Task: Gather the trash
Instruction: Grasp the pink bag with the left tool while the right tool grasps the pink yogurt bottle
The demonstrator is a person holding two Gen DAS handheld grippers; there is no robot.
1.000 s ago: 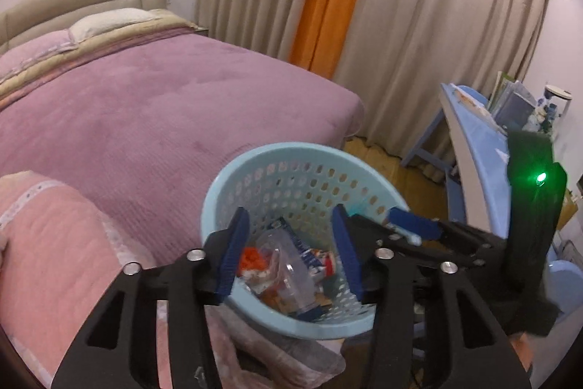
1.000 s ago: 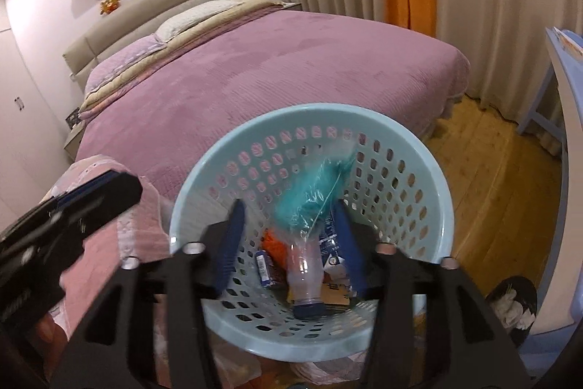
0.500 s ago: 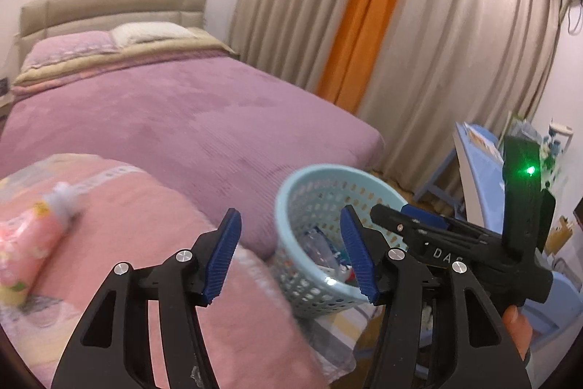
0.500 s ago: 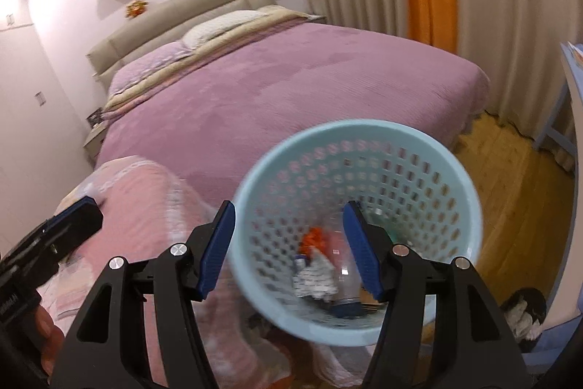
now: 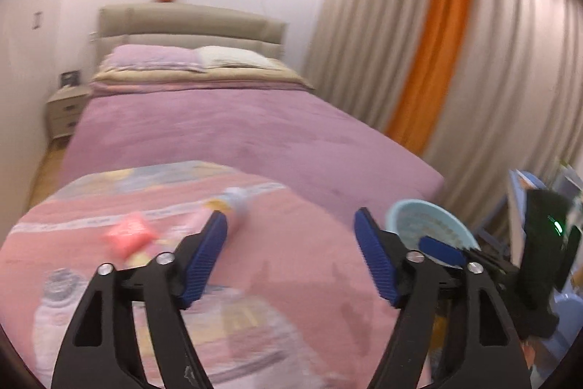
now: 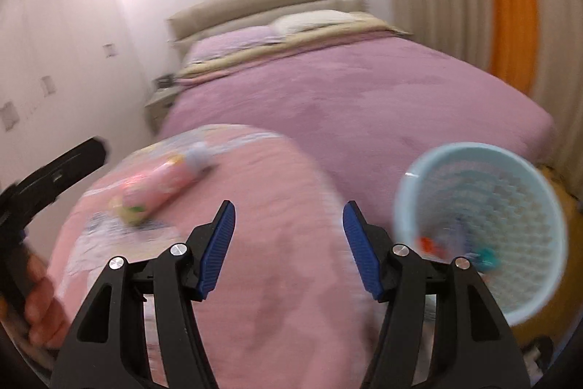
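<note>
On the quilted pink blanket (image 6: 277,243) lies a cylindrical pink bottle (image 6: 156,188).

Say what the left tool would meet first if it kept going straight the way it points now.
Probably the pink blanket that fills the gap between its open jaws. The left tool is empty, and the pink bottle lies just left of that line. Blur makes depth uncertain.

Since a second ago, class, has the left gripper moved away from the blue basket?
Yes. The left gripper hung over the blue basket; now the basket sits off to its right and the gripper, jaws just opening and empty, faces the pink quilt.
</note>
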